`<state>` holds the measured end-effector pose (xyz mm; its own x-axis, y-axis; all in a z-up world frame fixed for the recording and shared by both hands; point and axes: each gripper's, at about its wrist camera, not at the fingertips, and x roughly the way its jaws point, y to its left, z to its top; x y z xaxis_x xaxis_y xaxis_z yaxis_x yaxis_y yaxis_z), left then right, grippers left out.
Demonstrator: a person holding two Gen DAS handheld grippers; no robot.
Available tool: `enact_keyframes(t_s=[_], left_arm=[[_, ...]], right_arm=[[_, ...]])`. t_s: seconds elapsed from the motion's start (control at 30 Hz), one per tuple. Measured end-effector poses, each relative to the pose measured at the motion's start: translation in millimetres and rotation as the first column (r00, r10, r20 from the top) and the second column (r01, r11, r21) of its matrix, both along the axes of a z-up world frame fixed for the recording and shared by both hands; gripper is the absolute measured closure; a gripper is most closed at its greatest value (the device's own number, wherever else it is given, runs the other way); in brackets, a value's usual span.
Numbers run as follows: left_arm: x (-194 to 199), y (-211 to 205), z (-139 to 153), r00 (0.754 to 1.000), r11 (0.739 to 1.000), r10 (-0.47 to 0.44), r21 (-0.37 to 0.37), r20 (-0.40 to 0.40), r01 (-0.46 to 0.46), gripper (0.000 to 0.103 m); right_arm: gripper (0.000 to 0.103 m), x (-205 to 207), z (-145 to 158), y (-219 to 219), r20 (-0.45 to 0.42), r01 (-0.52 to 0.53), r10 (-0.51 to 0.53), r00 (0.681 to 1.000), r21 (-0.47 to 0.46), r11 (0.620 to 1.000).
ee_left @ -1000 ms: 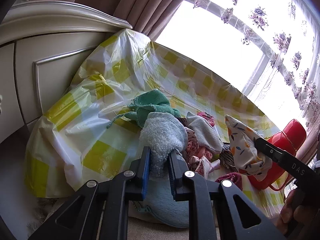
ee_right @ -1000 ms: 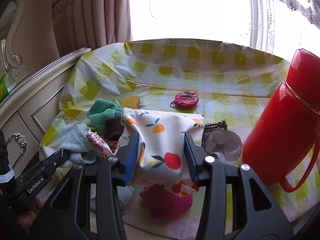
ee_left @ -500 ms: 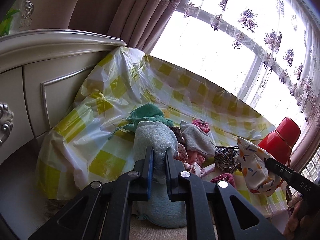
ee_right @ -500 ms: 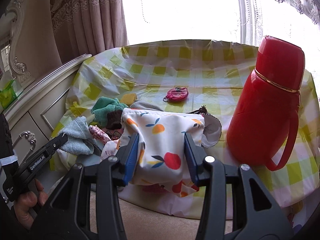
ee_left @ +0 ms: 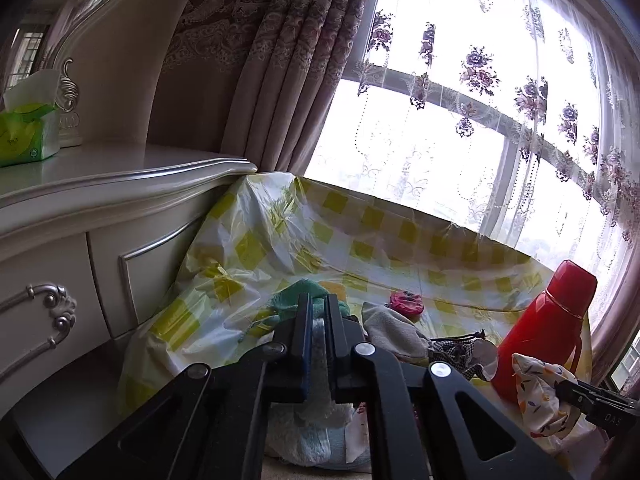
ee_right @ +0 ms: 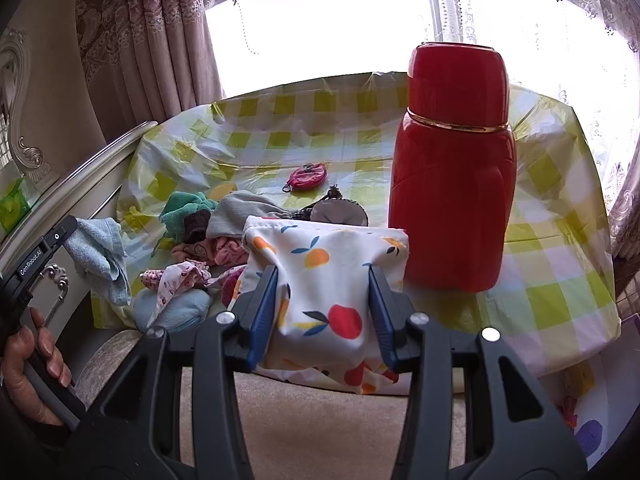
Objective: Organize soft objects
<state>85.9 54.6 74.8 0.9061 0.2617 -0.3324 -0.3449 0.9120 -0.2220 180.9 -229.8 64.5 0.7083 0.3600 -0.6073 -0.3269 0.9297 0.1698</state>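
Tongs on the left [ee_left: 316, 354] pinch a pale blue towel [ee_right: 100, 256] thinly at nine o'clock and may drop it, while the right tongs [ee_right: 322, 312], gripping the fruit-print pouch [ee_right: 324, 280] at six, could topple the red flask [ee_right: 454, 168].

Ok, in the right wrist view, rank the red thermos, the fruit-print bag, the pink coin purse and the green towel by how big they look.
1. Red thermos, largest.
2. Fruit-print bag, though it sits nearest the camera in the right gripper, which inflates it.
3. Green towel, partly buried.
4. Pink coin purse, smallest, but also farthest back.
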Motion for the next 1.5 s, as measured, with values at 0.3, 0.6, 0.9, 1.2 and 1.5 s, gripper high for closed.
enact_keyframes(t_s=[0.3, 0.6, 0.9, 1.2, 1.5], left_arm=[[21.0, -13.2, -12.3, 0.986, 0.989, -0.106, -0.116, -0.126, 0.091, 0.095], [38.3, 47.2, -103.2, 0.856, 0.924, -0.060, -0.353, -0.513, -0.147, 0.070], [8.8, 24.8, -75.8, 0.894, 0.957, -0.028, -0.271, -0.448, -0.106, 0.089], [14.4, -12.0, -39.7, 0.922, 0.976, -0.102, -0.216, -0.375, 0.020, 0.090], [21.2, -34.0, -53.4, 0.903, 0.971, -0.157, -0.227, -0.400, 0.068, 0.090]], right_arm=[[0.055, -10.3, -9.4, -52.4, -0.038, 0.084, -0.083, 0.996, 0.023, 0.996], [0.059, -33.7, -16.0, -84.6, -0.050, 0.103, -0.103, 0.993, 0.008, 0.995], [0.064, -44.7, -28.8, -103.3, -0.103, 0.119, -0.116, 0.988, 0.017, 0.993], [0.078, -44.3, -41.8, -107.0, -0.178, 0.068, -0.074, 0.981, -0.040, 0.997], [0.007, -27.1, -64.3, -119.4, -0.284, 0.079, -0.073, 0.956, 0.009, 0.997]])
